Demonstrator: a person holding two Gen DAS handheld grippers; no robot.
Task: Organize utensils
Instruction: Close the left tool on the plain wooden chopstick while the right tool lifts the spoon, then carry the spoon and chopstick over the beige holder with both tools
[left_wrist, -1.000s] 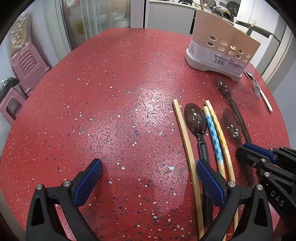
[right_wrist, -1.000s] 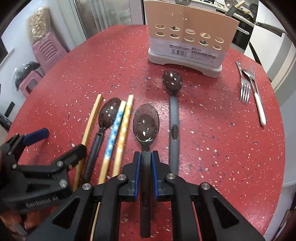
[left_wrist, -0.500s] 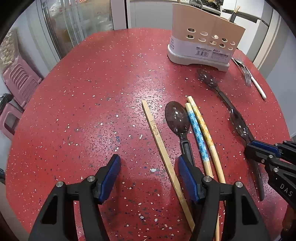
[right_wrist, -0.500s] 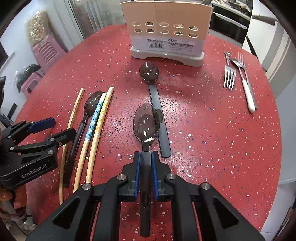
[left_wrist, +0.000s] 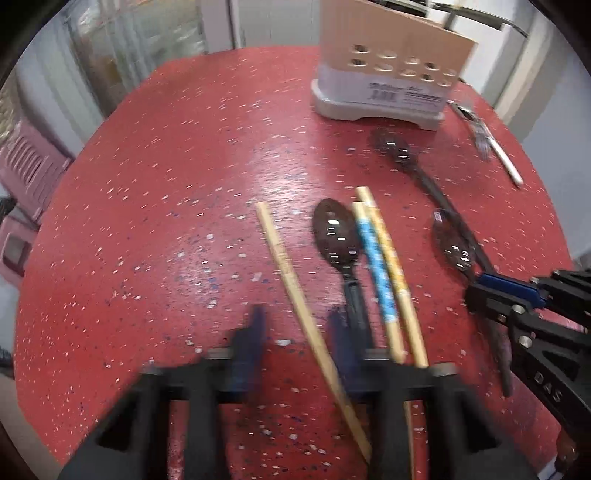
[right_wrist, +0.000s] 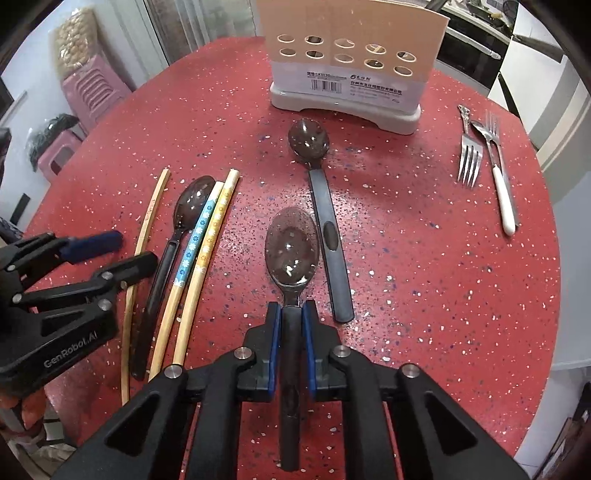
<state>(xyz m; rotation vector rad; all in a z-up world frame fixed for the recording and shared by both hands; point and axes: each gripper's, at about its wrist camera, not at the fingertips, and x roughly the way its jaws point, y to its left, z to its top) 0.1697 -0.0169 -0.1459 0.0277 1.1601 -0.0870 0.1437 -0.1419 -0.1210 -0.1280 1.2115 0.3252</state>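
Left wrist view, blurred: the left hand-held gripper (left_wrist: 297, 325) hangs over the red tabletop (left_wrist: 166, 184), well in front of the utensil holder (left_wrist: 384, 74). Its jaws have just been closing w/ the plain chopstick (left_wrist: 284, 266) between them. A gap shows on one side of the stick, so pads look not yet clamped. A dark spoon (left_wrist: 336, 232) and 2 patterned chopsticks (left_wrist: 380, 266) lie just beside it, on the side nearer the holder.

Right wrist view, sharp: the right hand-held gripper (right_wrist: 292, 314) is clenched on the handle of a clear brown spoon (right_wrist: 291, 251), bowl pointing at the holder. A long-handled spoon (right_wrist: 308, 140) lies just in front of the holder, forks (right_wrist: 469, 155) off to its right.

Likely meaning: 1 spoon is secured, the chopstick pick-up is near done, and neither item is at the holder yet.
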